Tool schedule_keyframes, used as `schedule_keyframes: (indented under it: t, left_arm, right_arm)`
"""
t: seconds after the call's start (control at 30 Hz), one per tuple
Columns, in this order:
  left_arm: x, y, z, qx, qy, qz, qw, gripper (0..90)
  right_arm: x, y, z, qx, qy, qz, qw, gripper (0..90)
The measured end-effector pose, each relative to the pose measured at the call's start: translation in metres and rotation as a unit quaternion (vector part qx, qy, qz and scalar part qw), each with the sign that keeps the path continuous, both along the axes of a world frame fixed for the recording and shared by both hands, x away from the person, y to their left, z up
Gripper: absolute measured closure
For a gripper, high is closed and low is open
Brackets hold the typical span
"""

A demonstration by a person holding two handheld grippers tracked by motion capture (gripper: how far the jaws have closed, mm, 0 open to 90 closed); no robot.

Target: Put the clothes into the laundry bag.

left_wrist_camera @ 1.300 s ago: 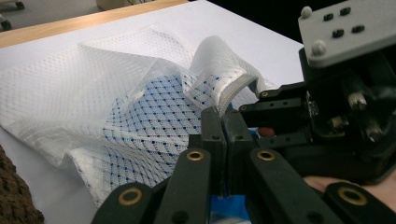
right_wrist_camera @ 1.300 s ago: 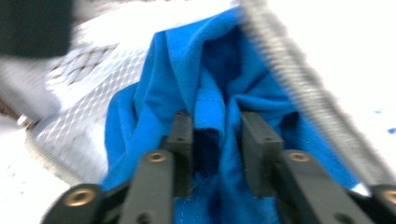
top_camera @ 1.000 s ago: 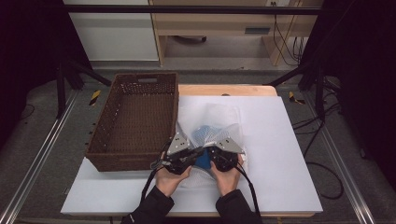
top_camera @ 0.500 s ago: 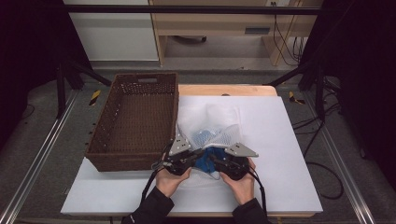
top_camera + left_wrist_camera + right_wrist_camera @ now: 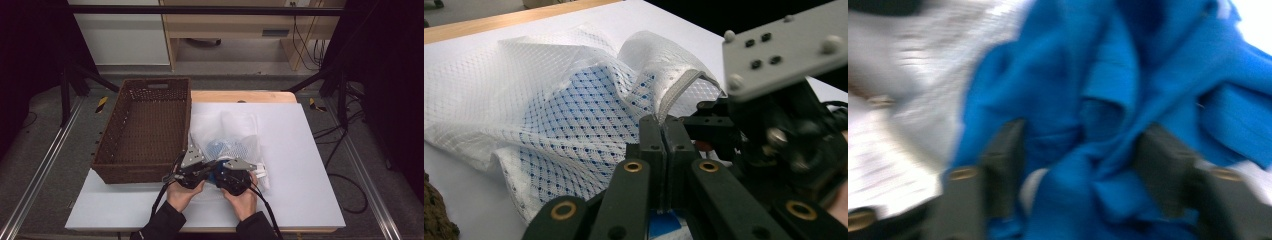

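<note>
Lying on the white table (image 5: 300,165) just right of the brown wicker basket (image 5: 145,130), the white mesh bag (image 5: 574,105) holds a blue cloth (image 5: 1108,100). The left gripper (image 5: 663,131) has its jaws pinched tight on the bag's hemmed edge. The right gripper (image 5: 1080,150), just beside it, has been closing its jaws; they stand partly apart with blue cloth bunched between them.

white mesh bag (image 5: 574,100), blue cloth (image 5: 1108,100)
</note>
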State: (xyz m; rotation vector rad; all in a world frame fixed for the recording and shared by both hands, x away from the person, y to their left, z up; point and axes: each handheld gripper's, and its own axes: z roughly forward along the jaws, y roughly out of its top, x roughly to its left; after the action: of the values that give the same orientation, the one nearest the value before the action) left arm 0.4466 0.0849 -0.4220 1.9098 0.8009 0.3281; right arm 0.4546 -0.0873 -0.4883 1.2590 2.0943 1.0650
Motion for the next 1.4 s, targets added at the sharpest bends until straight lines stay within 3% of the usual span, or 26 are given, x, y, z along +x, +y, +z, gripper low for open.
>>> schedule_keyframes:
  t: [0.1,0.17,0.37,0.43,0.5,0.53,0.6,0.73,0.8,0.9,1.03,1.2,1.3,1.4]
  left_arm:
    - [-0.001,0.001,0.0,-0.001,-0.002,0.001,1.0,88.8]
    - [0.0,0.001,0.001,-0.003,0.0,0.001,1.0,88.7]
    - [-0.001,-0.001,0.012,-0.01,-0.014,-0.005,0.9998,88.8]
    - [-0.003,-0.003,0.014,-0.008,-0.018,-0.009,0.9998,88.8]
    - [-0.006,-0.004,0.012,-0.005,-0.017,-0.014,0.9997,88.8]
    - [-0.007,-0.004,0.01,-0.004,-0.016,-0.015,0.9997,88.8]
    - [-0.008,-0.004,0.006,0.001,-0.012,-0.016,0.9998,88.8]
    - [-0.006,-0.002,0.001,0.003,-0.006,-0.016,0.9999,88.8]
    - [-0.005,-0.002,-0.001,0.0,-0.003,-0.014,0.9999,88.8]
    - [-0.005,-0.002,-0.001,0.002,-0.004,-0.013,0.9999,88.8]
    - [-0.004,-0.002,-0.001,-0.001,-0.004,-0.008,1.0,88.8]
    - [-0.001,0.002,0.001,-0.006,-0.007,0.0,1.0,88.8]
    - [-0.001,0.002,0.003,-0.004,-0.009,0.001,1.0,88.8]
    - [-0.001,0.002,0.004,-0.006,-0.011,0.003,0.9999,88.8]
  right_arm:
    - [0.006,-0.005,0.0,0.004,0.006,-0.018,0.9998,71.9]
    - [0.009,-0.009,0.001,0.009,-0.007,-0.016,0.9998,76.4]
    - [0.017,-0.01,0.014,0.055,-0.064,-0.008,0.9964,77.9]
    - [0.025,-0.008,0.013,0.047,-0.075,-0.021,0.9958,77.7]
    - [0.033,-0.006,0.006,0.034,-0.07,-0.037,0.9963,77.5]
    - [0.038,-0.006,0.003,0.027,-0.056,-0.047,0.9969,77.3]
    - [0.04,-0.007,0.003,0.032,-0.054,-0.052,0.9967,76.6]
    - [0.033,-0.013,0.006,0.022,-0.053,-0.029,0.9979,65.4]
    - [0.025,-0.018,0.011,0.032,-0.062,-0.012,0.9975,55.5]
    - [0.01,-0.029,0.021,0.046,-0.057,0.015,0.9972,44.9]
    - [-0.009,-0.042,0.028,0.062,-0.061,0.032,0.9957,40.5]
    - [-0.027,-0.046,0.032,0.073,-0.064,0.068,0.993,42.5]
    - [-0.029,-0.037,0.028,0.07,-0.048,0.091,0.9922,47.5]
    - [-0.02,-0.021,0.019,0.059,-0.018,0.092,0.9938,49.3]
